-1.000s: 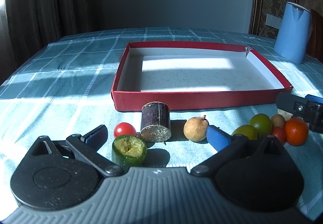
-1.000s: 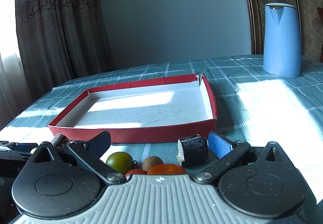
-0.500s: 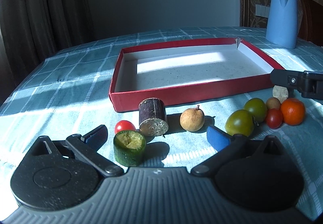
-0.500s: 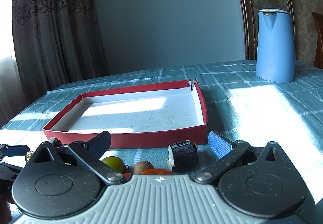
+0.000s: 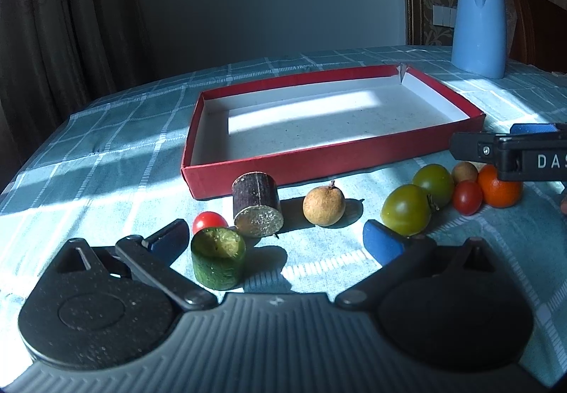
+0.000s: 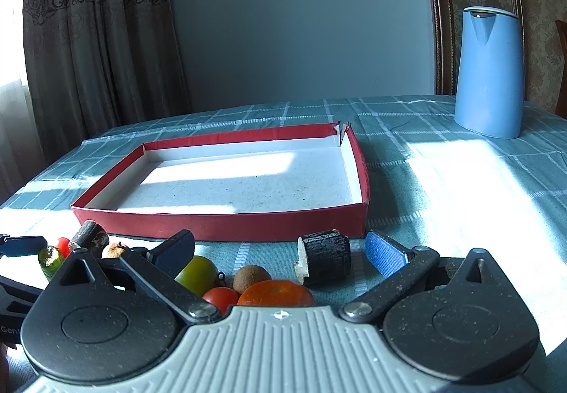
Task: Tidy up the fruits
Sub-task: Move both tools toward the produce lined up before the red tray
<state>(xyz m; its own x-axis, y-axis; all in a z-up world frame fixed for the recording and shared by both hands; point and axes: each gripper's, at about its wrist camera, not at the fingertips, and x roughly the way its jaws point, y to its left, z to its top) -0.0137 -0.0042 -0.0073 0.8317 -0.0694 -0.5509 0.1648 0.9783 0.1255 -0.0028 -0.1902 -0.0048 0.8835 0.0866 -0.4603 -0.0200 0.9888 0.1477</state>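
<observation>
While the red tray [image 5: 329, 159] is sitting empty across the middle of the frame, the fruits are lying in a row along its near wall. At lower left the left gripper [image 5: 276, 244] is gaping wide, gripping nothing, with the cucumber stub [image 5: 218, 262] beside its left finger. At lower centre of the right view, the right gripper [image 6: 280, 254] is also spreading wide and empty around the orange [image 6: 276, 293] and dark stub [image 6: 327, 256]. Closing there is likely risking a nudge that sends round fruit rolling. At right, "DAS" is showing on the other tool; "Gent" elsewhere.
</observation>
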